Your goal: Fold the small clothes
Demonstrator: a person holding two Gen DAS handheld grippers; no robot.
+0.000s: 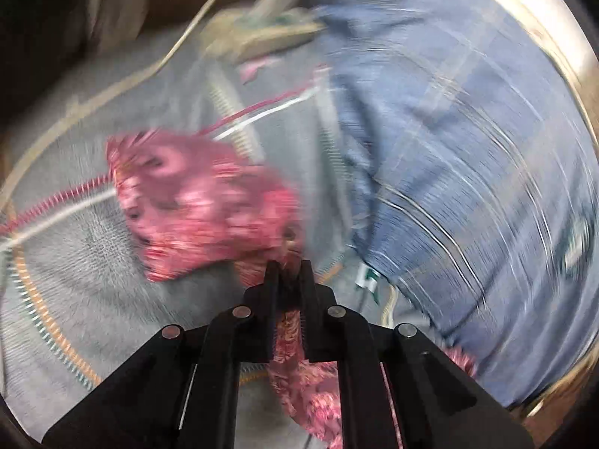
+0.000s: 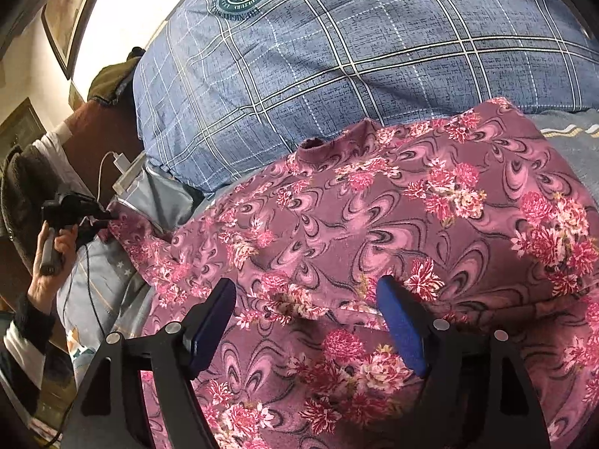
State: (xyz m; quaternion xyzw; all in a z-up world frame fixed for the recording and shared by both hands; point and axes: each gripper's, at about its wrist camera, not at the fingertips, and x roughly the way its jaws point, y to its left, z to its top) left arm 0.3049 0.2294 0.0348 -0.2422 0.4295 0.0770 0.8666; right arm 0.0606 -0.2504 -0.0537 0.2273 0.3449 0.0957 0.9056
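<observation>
Pinching floral garment (image 1: pixel 202 205), left tool (image 1: pixel 289 267)

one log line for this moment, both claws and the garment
left claw: shut on floral garment edge | right claw: open over garment, pads not pressing | garment: spread on bed by plaid pillow | fold: not yet done

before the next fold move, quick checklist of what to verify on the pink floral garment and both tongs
1. Left tongs shut on the pink floral garment: ok, cloth sits pinched between them.
2. Right tongs open: ok, no cloth gripped.
3. Right tongs over the garment: ok.
4. Garment lying flat: not ok, a ridge runs between the right fingers.
5. Garment clear of the blue plaid bedding: cannot tell, the edges meet.
6. White charger cable clear of the cloth: ok.
</observation>
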